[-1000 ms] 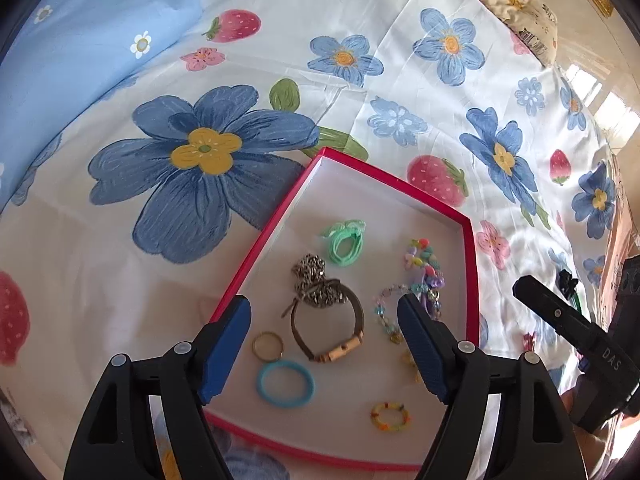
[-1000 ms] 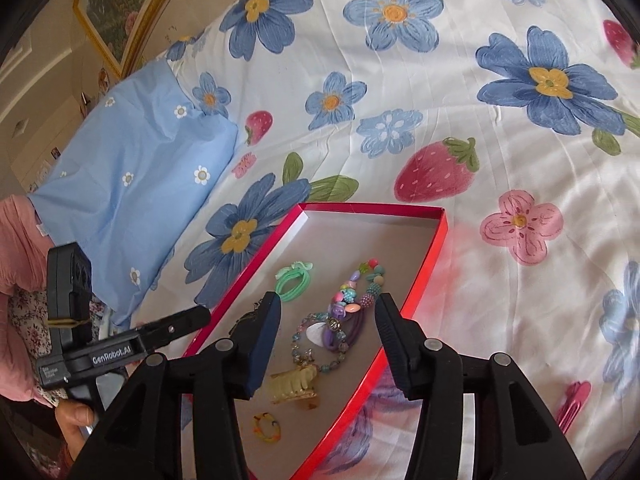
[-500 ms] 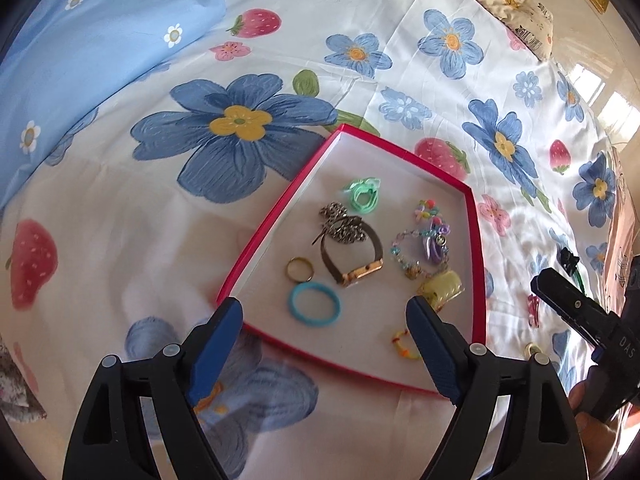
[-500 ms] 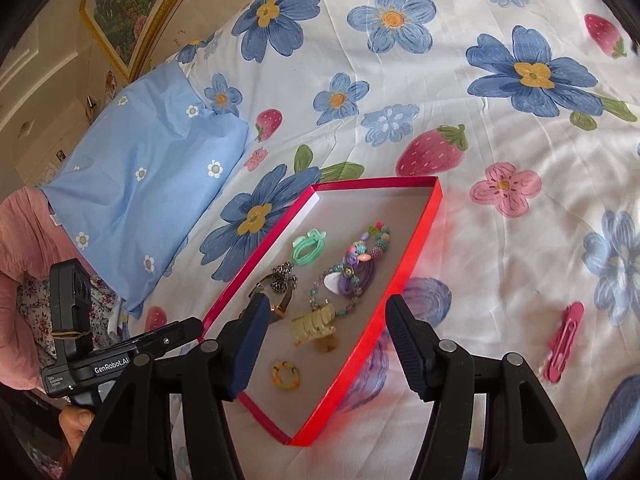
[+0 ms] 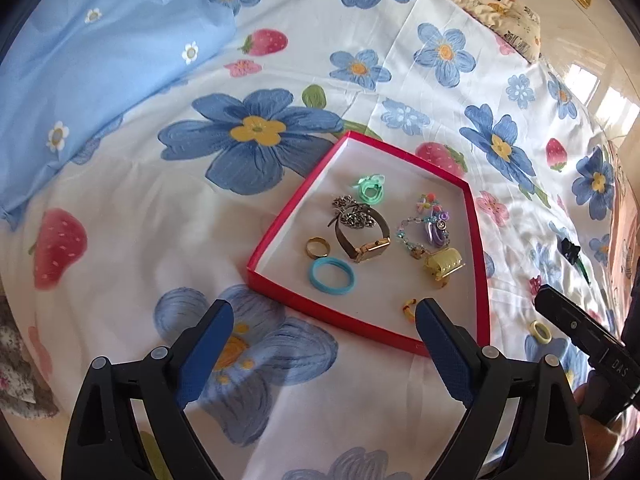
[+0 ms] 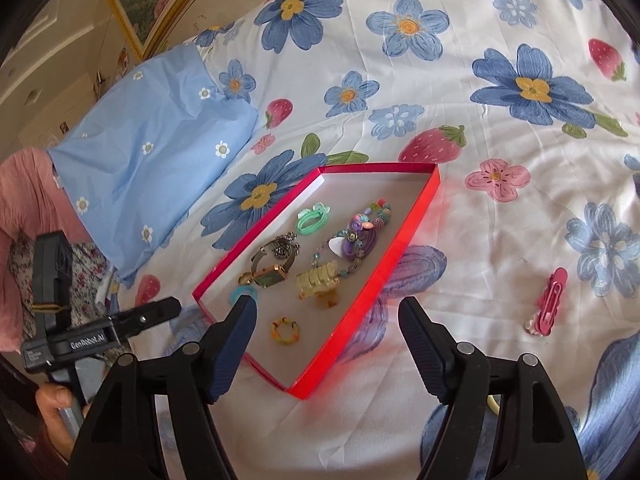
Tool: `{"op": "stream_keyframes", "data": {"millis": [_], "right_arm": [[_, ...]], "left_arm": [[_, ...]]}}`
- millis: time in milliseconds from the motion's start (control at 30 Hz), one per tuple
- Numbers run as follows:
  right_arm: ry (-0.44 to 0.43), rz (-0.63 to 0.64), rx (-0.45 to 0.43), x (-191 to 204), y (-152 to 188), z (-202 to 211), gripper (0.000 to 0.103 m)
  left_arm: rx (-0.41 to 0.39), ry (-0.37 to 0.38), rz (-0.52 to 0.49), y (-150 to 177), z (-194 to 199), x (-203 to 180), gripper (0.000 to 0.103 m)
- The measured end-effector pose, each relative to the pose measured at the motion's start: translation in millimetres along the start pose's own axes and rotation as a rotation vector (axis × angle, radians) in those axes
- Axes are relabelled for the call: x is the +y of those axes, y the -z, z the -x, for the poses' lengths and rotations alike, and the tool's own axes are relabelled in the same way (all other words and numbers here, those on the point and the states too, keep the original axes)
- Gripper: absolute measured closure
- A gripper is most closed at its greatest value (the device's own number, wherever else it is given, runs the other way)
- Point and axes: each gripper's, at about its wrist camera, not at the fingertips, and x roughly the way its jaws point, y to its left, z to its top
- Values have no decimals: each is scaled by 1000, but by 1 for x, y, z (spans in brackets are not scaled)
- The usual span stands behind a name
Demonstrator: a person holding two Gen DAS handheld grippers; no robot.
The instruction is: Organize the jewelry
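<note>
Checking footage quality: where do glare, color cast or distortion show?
Left wrist view: blown-out sunlight at the window, fisheye bending the box edges. Right wrist view: red glow spilling from the box wall onto the sheet; dark vignette corners.

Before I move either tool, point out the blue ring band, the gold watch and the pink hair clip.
blue ring band [image 5: 331,277], left wrist view, on its near rim.
gold watch [image 5: 370,249], left wrist view, on its square gold face.
pink hair clip [image 6: 550,298], right wrist view, mid-length on its body.
</note>
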Motion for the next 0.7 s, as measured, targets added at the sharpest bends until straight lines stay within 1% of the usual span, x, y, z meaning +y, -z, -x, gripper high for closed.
{"op": "stream_keyframes", "data": {"millis": [100, 133, 200, 233, 267, 433, 500, 600, 700], "right_arm": [[15, 55, -4, 8, 6, 5, 20], [16, 76, -7, 12, 7, 7, 19], [21, 113, -12, 19, 10, 12, 14], [21, 131, -14, 22, 10, 15, 13], [22, 145, -22, 26, 11, 19, 11], [24, 201, -54, 41, 0, 42, 6], [26, 233, -67, 49, -8, 53, 1], [40, 261, -95, 56, -14, 64, 1], [49, 259, -110, 55, -7, 63, 0]], "left_arm": [[-48, -10, -53, 9, 15, -7, 9], [-63, -16, -70, 12, 21, -10, 8], [-98, -26, -102, 19, 32, -15, 4], [-115, -35, -112, 21, 38, -17, 1], [-129, -43, -120, 24, 43, -18, 1], [-169, -21, -147, 26, 68, -24, 1], [-189, -40, -171, 24, 73, -25, 1], [-222, -81, -179, 27, 75, -24, 1], [-208, -82, -168, 35, 66, -23, 1]]}}
